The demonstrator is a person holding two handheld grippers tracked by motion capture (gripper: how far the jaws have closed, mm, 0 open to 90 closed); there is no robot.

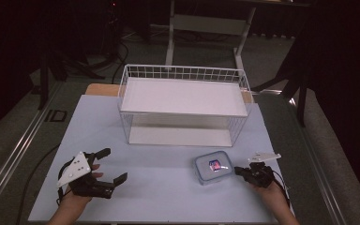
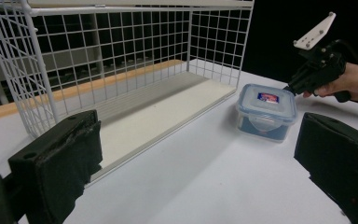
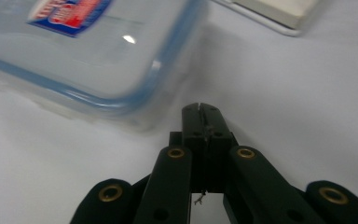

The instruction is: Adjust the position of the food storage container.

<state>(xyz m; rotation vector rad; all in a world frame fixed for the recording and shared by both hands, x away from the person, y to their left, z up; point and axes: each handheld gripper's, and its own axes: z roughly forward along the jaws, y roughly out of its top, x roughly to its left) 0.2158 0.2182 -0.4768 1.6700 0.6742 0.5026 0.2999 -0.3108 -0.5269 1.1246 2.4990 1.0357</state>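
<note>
A small clear food box with a blue-rimmed lid and a red and blue label (image 1: 212, 167) (image 2: 266, 111) (image 3: 88, 56) sits on the white table, in front of the wire basket. My right gripper (image 1: 238, 171) (image 2: 290, 87) (image 3: 200, 108) is shut with nothing in it, its tip right beside the box's right edge; I cannot tell whether it touches. My left gripper (image 1: 114, 165) (image 2: 200, 177) rests at the table's front left, open wide and empty, pointing toward the basket and the box.
A white wire basket (image 1: 183, 75) (image 2: 121, 51) lies on its side at the back middle of the table (image 1: 159, 192), its open mouth facing me, with a white board (image 1: 183, 96) on top. Dark floor and stands surround the table.
</note>
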